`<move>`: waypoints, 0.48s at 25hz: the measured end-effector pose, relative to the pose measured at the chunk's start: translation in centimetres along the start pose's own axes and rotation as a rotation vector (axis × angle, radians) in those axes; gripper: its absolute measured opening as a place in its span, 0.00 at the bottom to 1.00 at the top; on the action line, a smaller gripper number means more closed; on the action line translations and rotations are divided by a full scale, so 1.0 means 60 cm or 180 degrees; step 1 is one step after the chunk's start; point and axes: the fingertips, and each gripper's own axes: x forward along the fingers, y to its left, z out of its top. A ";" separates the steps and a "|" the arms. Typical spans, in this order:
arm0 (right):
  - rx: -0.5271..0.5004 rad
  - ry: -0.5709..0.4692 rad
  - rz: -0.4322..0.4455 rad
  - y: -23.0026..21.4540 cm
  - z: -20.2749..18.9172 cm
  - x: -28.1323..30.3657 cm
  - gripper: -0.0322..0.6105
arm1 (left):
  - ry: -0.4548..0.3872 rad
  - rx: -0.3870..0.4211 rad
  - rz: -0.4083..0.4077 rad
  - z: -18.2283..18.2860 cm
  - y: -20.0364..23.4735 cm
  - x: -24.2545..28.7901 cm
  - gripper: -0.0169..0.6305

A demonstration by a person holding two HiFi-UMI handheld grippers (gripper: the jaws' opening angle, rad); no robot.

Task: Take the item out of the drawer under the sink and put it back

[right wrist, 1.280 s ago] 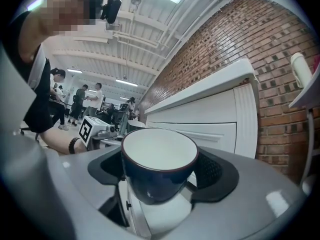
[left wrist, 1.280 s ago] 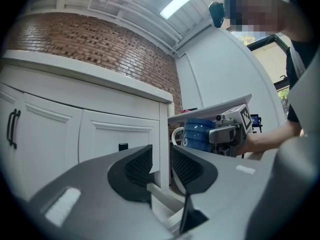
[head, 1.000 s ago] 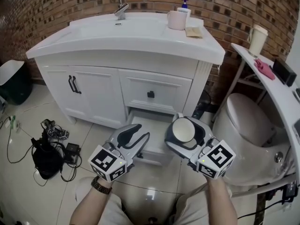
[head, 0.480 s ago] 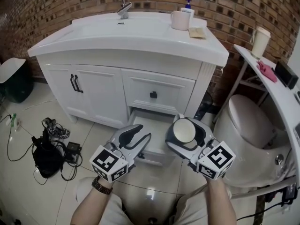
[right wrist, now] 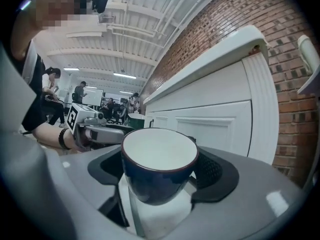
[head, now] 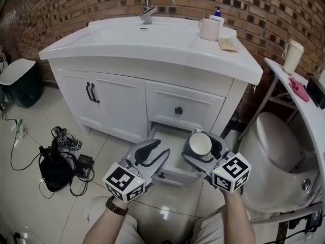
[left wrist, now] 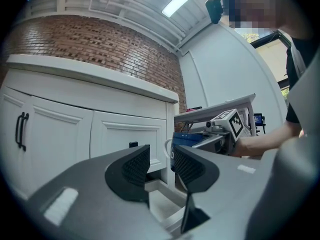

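Note:
A dark blue mug (head: 200, 144) with a white inside sits upright between the jaws of my right gripper (head: 201, 143), which is shut on it. It hangs just above the right end of the open bottom drawer (head: 175, 176) of the white vanity. In the right gripper view the mug (right wrist: 159, 164) fills the gap between the pads of the right gripper (right wrist: 160, 173). My left gripper (head: 155, 152) is open and empty beside it, over the drawer's left part. In the left gripper view the left gripper (left wrist: 160, 164) has nothing between its jaws, and the mug (left wrist: 186, 139) shows beyond them.
The vanity (head: 152, 60) carries a faucet (head: 144, 6), a pale cup (head: 208, 29) and a soap bottle (head: 217, 13). A toilet (head: 279, 146) stands at the right under a shelf (head: 304, 105). A black bag with cables (head: 56, 169) lies on the floor at the left.
The head view has shifted, so the vanity sits lower and further right in the picture. Against it, both grippers stand slightly further left. The mug stays gripped.

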 end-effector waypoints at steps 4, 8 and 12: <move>0.0029 0.0253 0.0073 -0.018 -0.033 0.046 0.68 | -0.0008 -0.0110 0.0051 0.001 0.018 -0.006 0.29; 0.0090 0.0521 0.0186 -0.035 -0.078 0.087 0.68 | -0.0049 -0.0142 0.0086 0.003 0.027 -0.011 0.29; 0.0137 0.0849 0.0338 -0.038 -0.127 0.133 0.68 | -0.0081 -0.0229 0.0080 0.001 0.031 -0.013 0.29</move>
